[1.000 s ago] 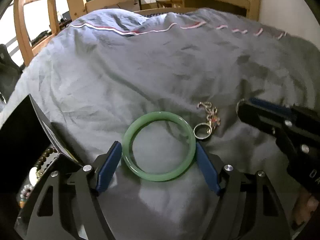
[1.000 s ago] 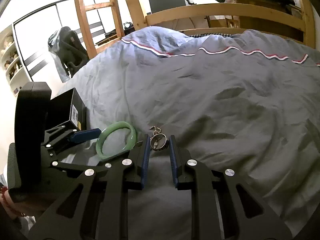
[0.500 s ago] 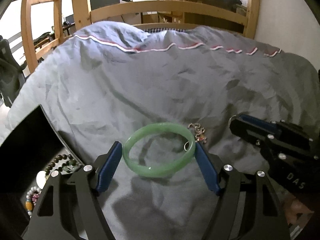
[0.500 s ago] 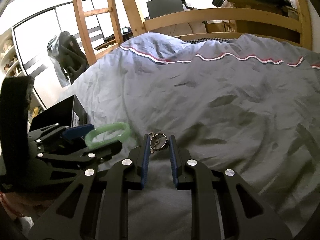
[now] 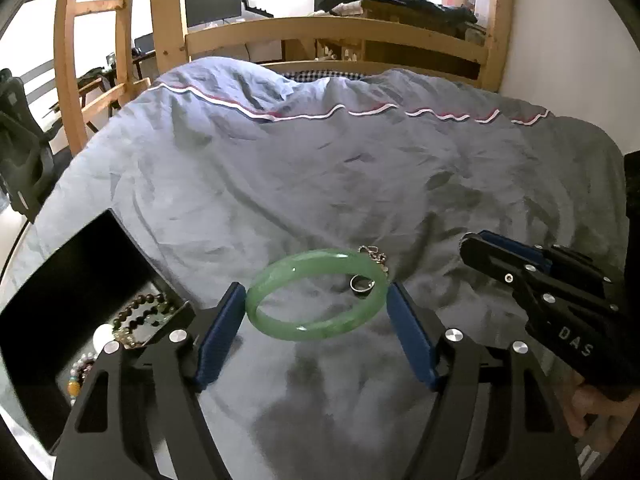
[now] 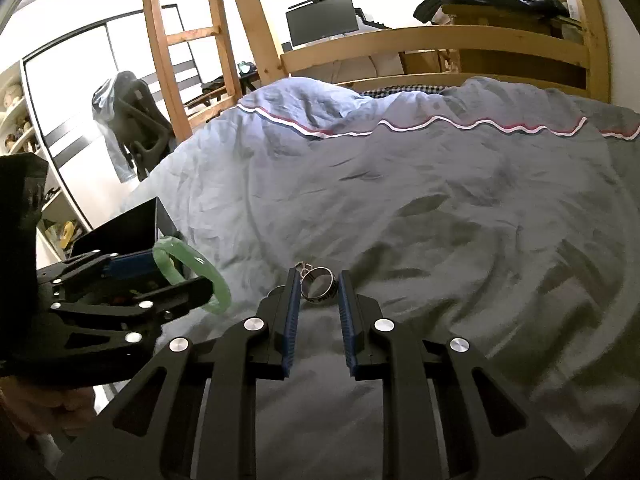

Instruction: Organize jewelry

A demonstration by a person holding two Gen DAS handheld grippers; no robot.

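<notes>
Bangle (image 5: 316, 294) sits btwn left tongs (image 5: 314, 332) pads, above the bed (image 5: 320, 184). Ring (image 6: 318, 285) w/ chain btwn right tongs (image 6: 318, 312) tips. Open box (image 5: 76, 280) left of left tongs, on bed, w/ bead strands (image 5: 136, 316) inside. Right tongs off to the right of left tongs

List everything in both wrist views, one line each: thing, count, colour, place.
jade bangle: 1, green, clamped between the left gripper's pads, lifted off the duvet
ring: 1, silver, between the right gripper's pads, ball chain trailing behind it
jewelry box: 1, black, open, on the bed's left edge
beaded bracelets: several, brown and mixed colours, inside the box
duvet: 1, grey-blue with red and white trim, covering the bed
bed frame: 1, light wood, behind the duvet
monitor: 1, black, beyond the frame
left gripper: 1, black with blue pads, jaws closing on the bangle
right gripper: 1, black with blue pads, narrow around the ring
</notes>
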